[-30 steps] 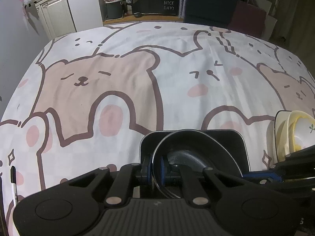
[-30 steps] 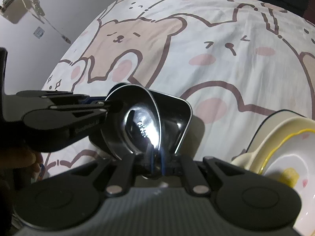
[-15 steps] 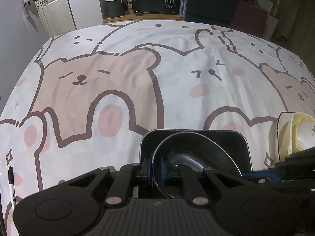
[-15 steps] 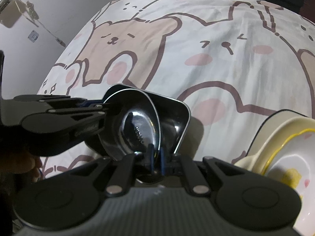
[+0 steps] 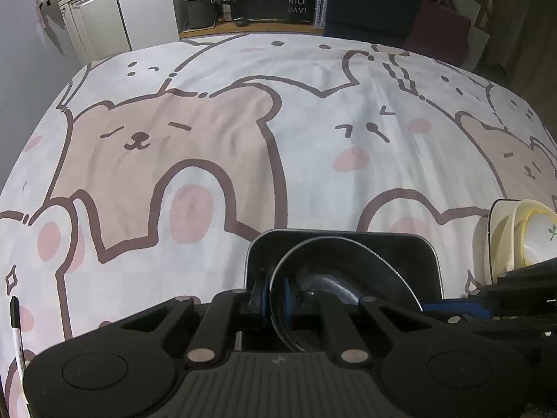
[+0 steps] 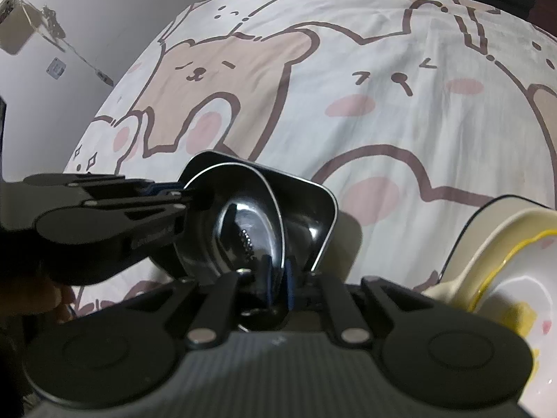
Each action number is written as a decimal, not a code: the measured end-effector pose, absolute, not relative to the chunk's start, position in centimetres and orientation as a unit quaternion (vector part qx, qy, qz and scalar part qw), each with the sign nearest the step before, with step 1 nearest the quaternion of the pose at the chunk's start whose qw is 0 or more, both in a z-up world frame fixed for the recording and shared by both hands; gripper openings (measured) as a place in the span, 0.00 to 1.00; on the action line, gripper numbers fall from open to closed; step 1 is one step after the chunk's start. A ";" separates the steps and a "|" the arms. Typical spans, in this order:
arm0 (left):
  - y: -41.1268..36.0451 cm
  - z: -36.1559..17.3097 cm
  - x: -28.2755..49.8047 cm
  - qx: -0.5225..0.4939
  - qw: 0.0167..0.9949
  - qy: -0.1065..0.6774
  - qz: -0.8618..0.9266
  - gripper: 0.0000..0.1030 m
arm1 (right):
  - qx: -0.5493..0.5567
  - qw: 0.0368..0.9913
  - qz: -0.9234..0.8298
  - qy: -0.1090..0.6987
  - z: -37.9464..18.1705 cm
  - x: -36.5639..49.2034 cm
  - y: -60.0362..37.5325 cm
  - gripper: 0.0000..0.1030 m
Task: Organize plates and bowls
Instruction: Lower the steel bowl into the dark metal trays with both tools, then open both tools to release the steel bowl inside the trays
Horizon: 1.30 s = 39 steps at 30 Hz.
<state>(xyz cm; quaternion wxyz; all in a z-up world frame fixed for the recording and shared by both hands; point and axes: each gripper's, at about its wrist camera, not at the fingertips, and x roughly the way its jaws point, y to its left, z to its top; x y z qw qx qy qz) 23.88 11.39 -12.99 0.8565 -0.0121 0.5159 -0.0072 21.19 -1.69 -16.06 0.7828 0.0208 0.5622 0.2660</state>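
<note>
On the bear-print bed sheet (image 5: 216,160), the square black dish (image 5: 426,254) carries the round black bowl (image 5: 334,254), whose rim both the left claw (image 5: 275,299) and the right claw (image 6: 276,284) pinch closed, so lower it evenly; compared with before, little moved.

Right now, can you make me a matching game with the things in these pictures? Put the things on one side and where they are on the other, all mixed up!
Things
1. round black bowl
2. square black dish
3. yellow-rimmed bowl
4. black pen

Places
A. lying on the bear cloth at the far left edge
B. stacked with cream plates on the right
C. pinched at its rim by both the left gripper and the right gripper
D. under and around the round bowl

Pairs: 1-C, 2-D, 3-B, 4-A
</note>
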 end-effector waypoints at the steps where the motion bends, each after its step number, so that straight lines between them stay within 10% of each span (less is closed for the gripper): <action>1: 11.4 -12.9 23.9 -0.012 0.857 0.514 -0.007 0.09 | 0.022 0.783 0.266 0.562 -16.1 21.2 -1.7 0.14; 32: 12.6 -9.5 22.2 -0.032 0.882 0.470 -0.019 0.42 | 0.033 0.808 0.271 0.523 -12.9 19.7 -2.8 0.38; 39: 13.9 -9.1 21.7 -0.045 0.882 0.468 -0.019 0.54 | 0.067 0.825 0.237 0.508 -11.9 19.9 -4.3 0.61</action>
